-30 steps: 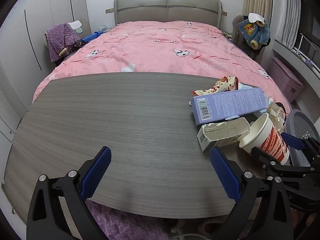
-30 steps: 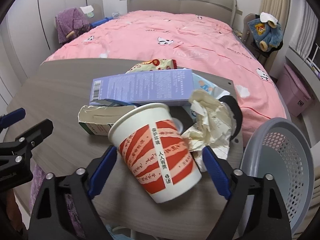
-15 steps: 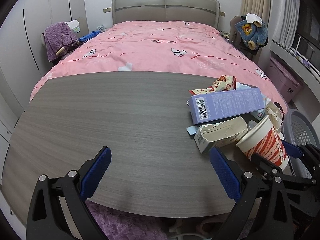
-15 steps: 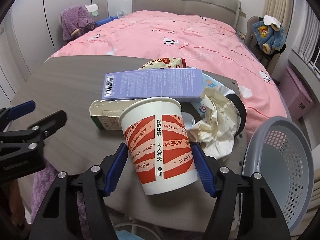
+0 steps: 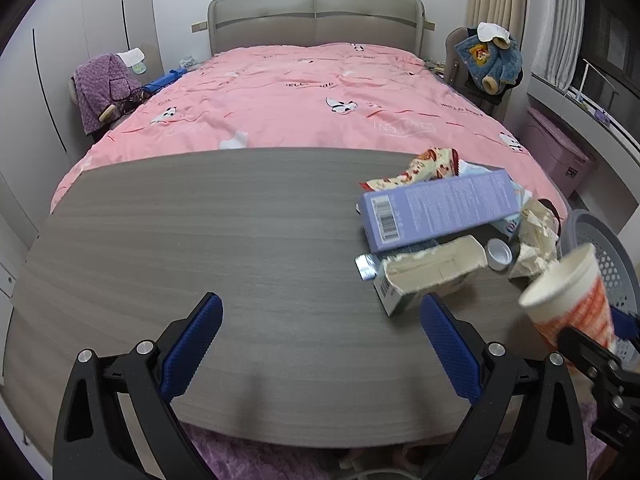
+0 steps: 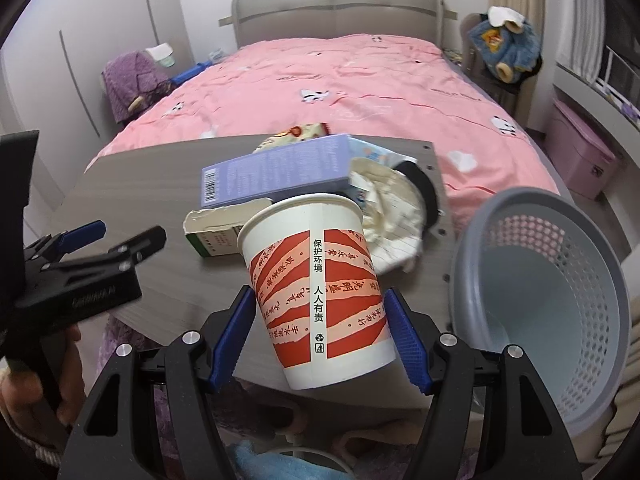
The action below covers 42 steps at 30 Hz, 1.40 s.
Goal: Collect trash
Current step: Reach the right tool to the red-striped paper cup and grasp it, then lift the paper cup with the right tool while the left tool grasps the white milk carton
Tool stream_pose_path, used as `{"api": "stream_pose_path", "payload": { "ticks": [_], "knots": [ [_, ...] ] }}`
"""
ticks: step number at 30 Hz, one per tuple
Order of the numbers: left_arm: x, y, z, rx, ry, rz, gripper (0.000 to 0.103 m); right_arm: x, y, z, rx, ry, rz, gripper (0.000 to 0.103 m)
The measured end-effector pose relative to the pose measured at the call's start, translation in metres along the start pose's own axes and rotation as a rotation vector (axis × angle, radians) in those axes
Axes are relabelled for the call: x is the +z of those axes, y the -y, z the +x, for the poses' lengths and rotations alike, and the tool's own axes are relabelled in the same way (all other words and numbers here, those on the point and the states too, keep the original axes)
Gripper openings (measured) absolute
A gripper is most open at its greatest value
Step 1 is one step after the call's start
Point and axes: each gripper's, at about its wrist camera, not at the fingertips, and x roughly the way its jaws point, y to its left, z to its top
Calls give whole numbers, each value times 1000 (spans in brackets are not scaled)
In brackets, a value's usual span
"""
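A white paper cup (image 6: 304,240) with red stripes hangs tilted above the table's front right corner, and my right gripper (image 6: 318,312) is shut on its lower half. In the left wrist view the cup (image 5: 568,296) is raised in front of the grey basket (image 5: 612,256). On the table (image 5: 200,240) lies a pile of trash: a purple box (image 5: 436,208), a torn carton (image 5: 428,276), crumpled paper (image 5: 536,224), a snack wrapper (image 5: 424,168) and a bottle cap (image 5: 499,254). My left gripper (image 5: 320,304) stands open over bare tabletop with nothing between its fingers.
The perforated grey basket (image 6: 540,200) stands off the table's right edge, just right of the cup. A pink bed (image 5: 312,92) fills the room behind the table. A pink storage box (image 6: 580,156) sits at the far right, and a chair with purple cloth (image 5: 104,88) at the left.
The right gripper's jaws closed onto the cup, which had been lying on the table. It was then lifted and carried right, towards the basket. The left gripper stayed put.
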Motion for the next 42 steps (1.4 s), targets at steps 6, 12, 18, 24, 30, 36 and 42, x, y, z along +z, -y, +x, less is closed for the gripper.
{"api": "stream_pose_path", "payload": {
  "ticks": [6,12,18,24,30,36,42],
  "knots": [
    [13,-9,15,39,18,-2,95,-8,13,-5,-7,-5,47,64],
    [26,-12,40,60,2,28,95,-8,18,-8,-10,-2,65,64],
    [30,-10,60,-20,-43,81,95,-8,19,-6,-9,-4,66,64],
    [25,-9,59,-47,-57,83,95,-7,20,-5,-5,-8,69,64],
    [13,-3,50,-74,-71,75,95,-6,20,-6,-1,-4,74,64],
    [-4,15,33,-124,-84,95,95,-9,22,-9,1,5,79,64],
    [-16,24,16,-153,-81,79,95,-12,28,-15,-5,17,89,64]
  ]
}}
